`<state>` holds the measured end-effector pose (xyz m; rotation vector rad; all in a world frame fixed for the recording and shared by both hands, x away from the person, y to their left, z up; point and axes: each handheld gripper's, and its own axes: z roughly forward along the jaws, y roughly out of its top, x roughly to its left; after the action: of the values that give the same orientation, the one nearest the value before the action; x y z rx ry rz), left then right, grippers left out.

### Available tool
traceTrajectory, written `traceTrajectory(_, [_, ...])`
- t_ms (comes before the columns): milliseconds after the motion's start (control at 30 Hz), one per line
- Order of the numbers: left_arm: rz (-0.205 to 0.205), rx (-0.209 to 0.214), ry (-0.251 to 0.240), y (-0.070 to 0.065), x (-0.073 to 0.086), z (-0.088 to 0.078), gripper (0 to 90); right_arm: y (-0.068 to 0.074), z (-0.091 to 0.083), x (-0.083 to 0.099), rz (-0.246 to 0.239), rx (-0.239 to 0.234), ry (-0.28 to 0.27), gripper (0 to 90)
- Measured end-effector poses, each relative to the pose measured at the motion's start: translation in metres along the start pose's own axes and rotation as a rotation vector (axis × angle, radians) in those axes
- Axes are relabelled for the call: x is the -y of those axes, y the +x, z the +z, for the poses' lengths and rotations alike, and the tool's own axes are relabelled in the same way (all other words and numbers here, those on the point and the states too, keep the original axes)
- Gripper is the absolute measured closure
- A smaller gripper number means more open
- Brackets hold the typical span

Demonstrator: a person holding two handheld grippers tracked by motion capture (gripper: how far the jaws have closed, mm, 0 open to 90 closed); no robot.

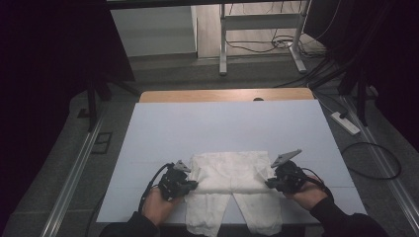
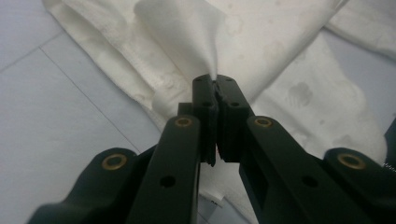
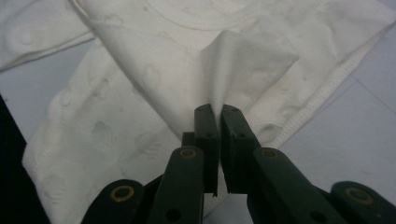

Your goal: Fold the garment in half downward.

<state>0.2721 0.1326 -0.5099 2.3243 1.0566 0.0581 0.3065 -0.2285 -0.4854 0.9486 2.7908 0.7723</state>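
**Near Edge of the Table: Two-Point Fold of the Trousers**

At the near edge of the table, white trousers lie flat, the waist part toward 12 o'clock in the high view and the two legs running to 6 o'clock, where the cuffs overhang the table edge. The long axis therefore runs 12 to 6, roughly square to the near edge.

The left gripper sits at the 9 o'clock side of the trousers, the right gripper at the 3 o'clock side. Both sets of jaws are closed tight on cloth: the left gripper view shows a peak of fabric pinched at the jaw tips, and the right gripper view shows a like peak clamped the same way. Each pinch appears to take the outer side edge near the hip.

Recommended handling, judged from this layout:

1. Keep both pinches firm; thin cloth can slip from narrow tips.
2. Move the two grippers together, at equal height and pace, so the fold line stays square to the long axis.
3. Keep the cloth lightly taut between the pinches to avoid wrinkles.
4. Release only once the carried edge lies flat and aligned.

Which layers each pinch holds cannot be told.
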Motion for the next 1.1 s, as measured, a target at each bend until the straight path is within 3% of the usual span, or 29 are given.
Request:
traceTrajectory(200, [-0.005,0.017,0.049,0.002,0.001,0.009,85.0,0.002,0.01,0.003,-0.018,0.028,0.051,83.6])
traceTrajectory(433, [-0.028,0.051,0.048,0.007,0.001,0.009,82.8,0.001,0.011,0.003,-0.009,0.023,0.048,81.2])
traceTrajectory(733, [-0.019,0.05,-0.019,0.007,-0.001,-0.001,68.3,0.003,-0.001,0.001,-0.007,0.055,-0.036,63.3])
traceTrajectory(1100, [-0.015,0.035,-0.115,0.01,-0.002,-0.01,40.5,0.004,-0.011,-0.002,-0.02,0.103,-0.104,36.5])
